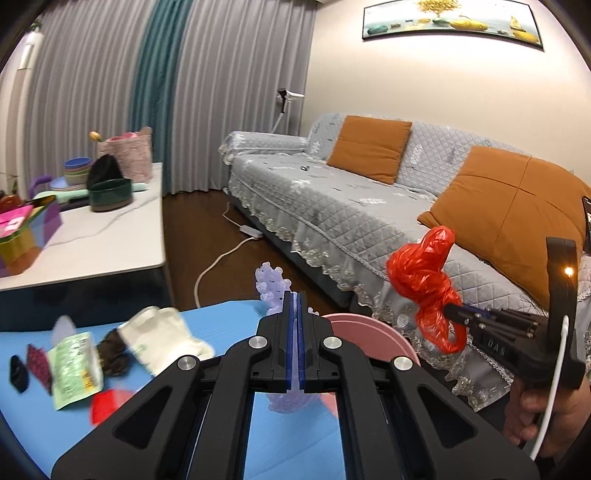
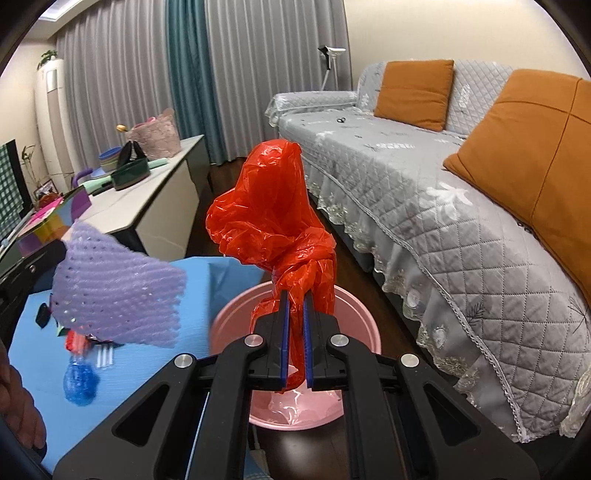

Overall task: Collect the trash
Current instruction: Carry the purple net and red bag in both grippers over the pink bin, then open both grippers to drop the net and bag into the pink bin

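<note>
- A home living room: a long sofa [image 2: 424, 192] under a quilted grey cover with a lace hem, orange cushions [image 2: 413, 94] propped against its back.
- Floor-length grey and teal curtains [image 1: 155, 92] close off the far wall.
- A framed picture [image 1: 452, 18] hangs above the sofa.
- A low white table [image 1: 107, 232] holds household bowls and bags; dark wood floor [image 1: 195, 229] underneath.

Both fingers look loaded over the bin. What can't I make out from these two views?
- Pink bin contents: right wrist view, red plastic bag and right gripper cover most of the inside.
- Litter on the blue mat: left wrist view, blurred.
- Purple foam net: left gripper hides its middle.
</note>
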The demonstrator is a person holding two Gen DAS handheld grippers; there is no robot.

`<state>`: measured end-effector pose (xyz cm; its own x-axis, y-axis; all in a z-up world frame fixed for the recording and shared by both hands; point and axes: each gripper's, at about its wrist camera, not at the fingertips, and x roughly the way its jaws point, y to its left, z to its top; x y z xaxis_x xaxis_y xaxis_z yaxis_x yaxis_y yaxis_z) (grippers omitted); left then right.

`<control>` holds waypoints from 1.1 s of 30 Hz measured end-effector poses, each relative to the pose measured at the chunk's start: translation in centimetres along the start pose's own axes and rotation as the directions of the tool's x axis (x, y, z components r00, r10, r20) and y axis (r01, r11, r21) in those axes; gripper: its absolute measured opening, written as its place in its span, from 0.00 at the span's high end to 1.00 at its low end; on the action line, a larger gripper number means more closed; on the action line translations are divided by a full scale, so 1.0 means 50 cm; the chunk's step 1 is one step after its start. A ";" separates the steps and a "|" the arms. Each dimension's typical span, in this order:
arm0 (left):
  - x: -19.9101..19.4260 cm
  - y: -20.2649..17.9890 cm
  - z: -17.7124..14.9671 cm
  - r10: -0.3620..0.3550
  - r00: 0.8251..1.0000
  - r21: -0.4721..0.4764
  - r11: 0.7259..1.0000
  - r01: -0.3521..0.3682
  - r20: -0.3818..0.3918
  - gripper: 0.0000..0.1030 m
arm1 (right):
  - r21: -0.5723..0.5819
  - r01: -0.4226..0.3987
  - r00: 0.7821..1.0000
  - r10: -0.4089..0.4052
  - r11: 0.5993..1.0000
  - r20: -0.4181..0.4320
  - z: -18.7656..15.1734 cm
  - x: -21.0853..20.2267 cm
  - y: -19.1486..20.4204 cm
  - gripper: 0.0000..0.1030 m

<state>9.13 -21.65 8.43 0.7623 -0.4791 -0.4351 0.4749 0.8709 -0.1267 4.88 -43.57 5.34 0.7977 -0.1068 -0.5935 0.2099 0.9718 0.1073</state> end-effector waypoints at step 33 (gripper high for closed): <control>0.200 -0.021 -0.021 -0.066 0.992 -0.005 0.998 0.066 -0.111 0.74 | 0.044 0.059 0.996 -0.055 0.997 -0.075 -0.012 0.120 -0.023 0.46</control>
<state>15.79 -27.26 3.27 0.6757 -0.5202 -0.5224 0.5218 0.8380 -0.1595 9.08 -45.18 1.17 0.7400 -0.1442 -0.6570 0.2813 0.9536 0.1076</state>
